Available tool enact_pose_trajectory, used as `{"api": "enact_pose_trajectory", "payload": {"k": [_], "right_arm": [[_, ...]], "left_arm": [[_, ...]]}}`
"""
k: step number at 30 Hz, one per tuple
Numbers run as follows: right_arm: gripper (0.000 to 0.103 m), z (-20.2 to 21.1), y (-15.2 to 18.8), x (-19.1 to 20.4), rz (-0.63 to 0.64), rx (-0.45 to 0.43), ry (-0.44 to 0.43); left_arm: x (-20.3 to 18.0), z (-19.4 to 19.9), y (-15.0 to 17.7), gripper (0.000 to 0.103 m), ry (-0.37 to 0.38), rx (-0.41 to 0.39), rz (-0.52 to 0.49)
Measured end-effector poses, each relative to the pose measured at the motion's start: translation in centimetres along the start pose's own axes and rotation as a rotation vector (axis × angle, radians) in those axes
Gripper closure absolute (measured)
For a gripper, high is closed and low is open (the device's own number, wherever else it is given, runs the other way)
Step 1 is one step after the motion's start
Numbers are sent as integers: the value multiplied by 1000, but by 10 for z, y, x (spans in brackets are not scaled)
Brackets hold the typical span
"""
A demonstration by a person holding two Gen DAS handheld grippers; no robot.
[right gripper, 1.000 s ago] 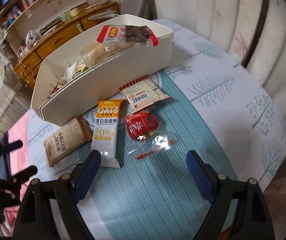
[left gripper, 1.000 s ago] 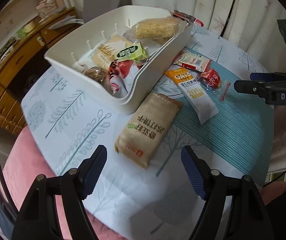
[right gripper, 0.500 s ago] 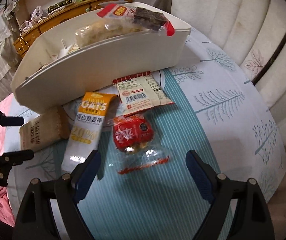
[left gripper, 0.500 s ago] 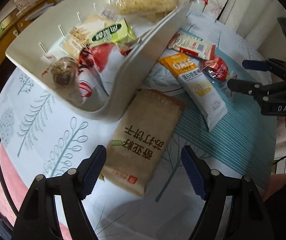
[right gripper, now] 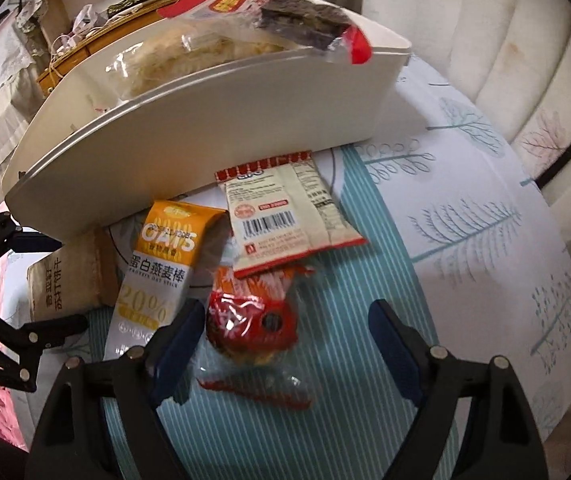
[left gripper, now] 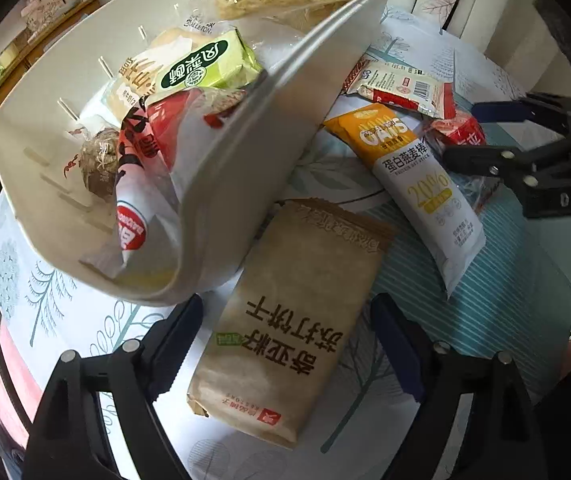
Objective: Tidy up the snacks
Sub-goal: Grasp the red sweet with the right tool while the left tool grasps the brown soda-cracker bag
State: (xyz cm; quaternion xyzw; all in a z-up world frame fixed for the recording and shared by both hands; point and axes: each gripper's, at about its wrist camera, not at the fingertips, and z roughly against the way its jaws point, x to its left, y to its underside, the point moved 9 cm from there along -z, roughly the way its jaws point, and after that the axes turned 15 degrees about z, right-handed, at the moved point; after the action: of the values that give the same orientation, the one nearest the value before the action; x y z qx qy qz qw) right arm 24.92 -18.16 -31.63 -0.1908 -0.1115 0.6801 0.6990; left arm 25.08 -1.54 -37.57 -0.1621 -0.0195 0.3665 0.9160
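A brown cracker pack [left gripper: 293, 320] lies flat on the tablecloth between the fingers of my left gripper [left gripper: 287, 344]. Its jaws are opening and the pads stand clear of the pack's sides. My right gripper [right gripper: 285, 344] straddles a red wrapped snack [right gripper: 251, 324] in clear film; its jaws are closing, with a gap still on both sides. An orange-and-white oat bar [right gripper: 157, 264] and a cream sachet with red edges [right gripper: 281, 216] lie between the two packs and the white bin [right gripper: 205, 128]. The bin holds several snacks.
The bin's rounded corner [left gripper: 189, 280] sits just beside my left fingers. The round table's edge and a pink cloth [left gripper: 13, 364] lie to the left. Curtains [right gripper: 485, 20] hang behind the table, and a wooden cabinet [right gripper: 85, 40] stands beyond the bin.
Both grippers have sunk toward the table. The left now brackets the brown pack with wider jaws. The right has come down around the red snack, its jaws slightly narrower.
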Motion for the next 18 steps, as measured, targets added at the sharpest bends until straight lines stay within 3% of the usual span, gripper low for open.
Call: {"api": "enact_pose_trajectory", "payload": {"k": [9, 14, 18], "right_arm": [[21, -13, -10, 3, 45, -18, -5], [34, -13, -14, 9, 61, -31, 20], [36, -13, -16, 13, 71, -28, 19]], "left_arm": [[1, 1, -1, 17, -7, -61, 78], [5, 9, 9, 27, -16, -89, 115], [4, 13, 13, 30, -33, -91, 156]]}}
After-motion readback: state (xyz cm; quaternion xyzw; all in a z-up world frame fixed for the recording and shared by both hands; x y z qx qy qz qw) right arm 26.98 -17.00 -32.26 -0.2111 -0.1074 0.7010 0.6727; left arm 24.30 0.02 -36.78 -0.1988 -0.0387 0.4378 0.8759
